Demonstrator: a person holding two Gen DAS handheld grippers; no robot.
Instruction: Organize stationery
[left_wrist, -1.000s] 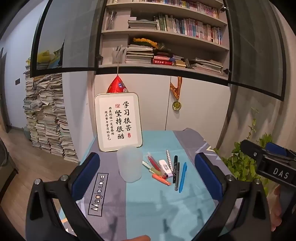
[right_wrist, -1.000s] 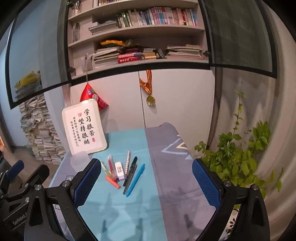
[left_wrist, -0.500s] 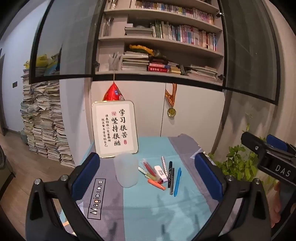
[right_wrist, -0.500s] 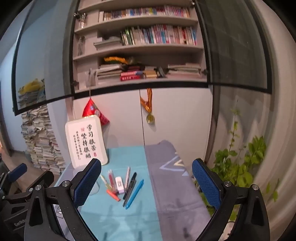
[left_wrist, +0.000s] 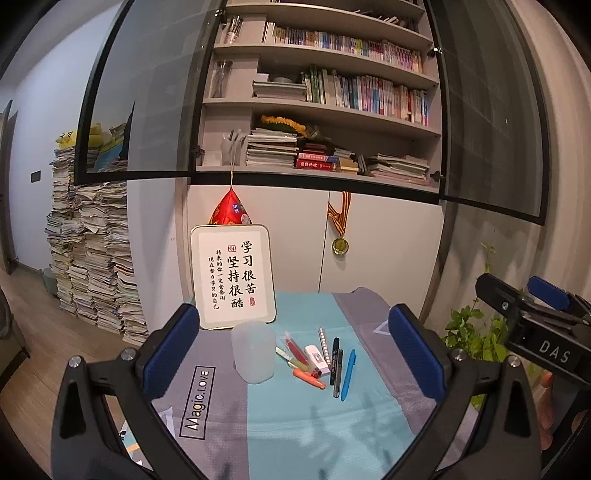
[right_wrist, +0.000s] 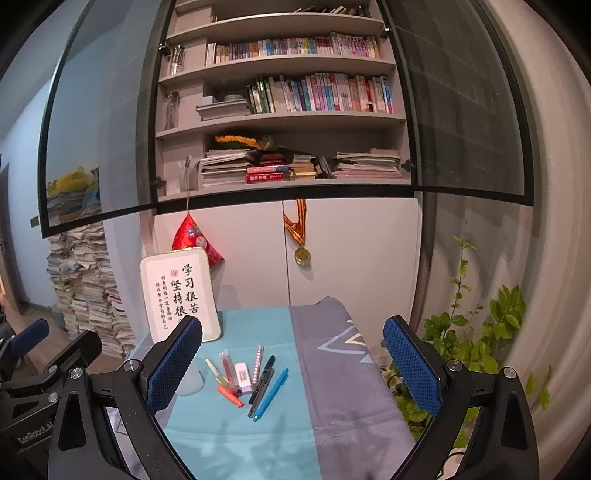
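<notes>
- The left gripper (left_wrist: 293, 352) is spread wide, its blue-padded fingers (left_wrist: 170, 352) grasping nothing, held above the near part of the desk (left_wrist: 295, 424).
- The right gripper (right_wrist: 293, 363) is likewise released and empty, its blue pads well apart; it also shows at the right edge of the left wrist view, off to the side of the desk.
- Between the left gripper's fingers stands a translucent cup (left_wrist: 254, 350), upright on the desk cloth, at the seam between the grey and teal parts.
- Just right of the cup lies a cluster of stationery on the teal cloth: a red pen (left_wrist: 294, 347), an orange marker (left_wrist: 309, 378), a white eraser (left_wrist: 317, 356), a patterned pen (left_wrist: 324, 341), a black pen (left_wrist: 335, 360) and a blue pen (left_wrist: 348, 374), side by side and roughly parallel, some touching.
- In the right wrist view the same pens lie between the right gripper's fingers, the blue pen (right_wrist: 270, 394) nearest the grey cloth.
- A framed calligraphy sign (left_wrist: 233, 276) leans upright at the back of the desk, just behind the cup.
- Behind it hang a red pouch (left_wrist: 229, 210) and a medal (left_wrist: 340, 244) on the cabinet front, with a bookshelf (left_wrist: 321, 110) above.
- A green plant (right_wrist: 476, 343) stands right of the desk; stacked papers (left_wrist: 88, 258) rise at the left.
</notes>
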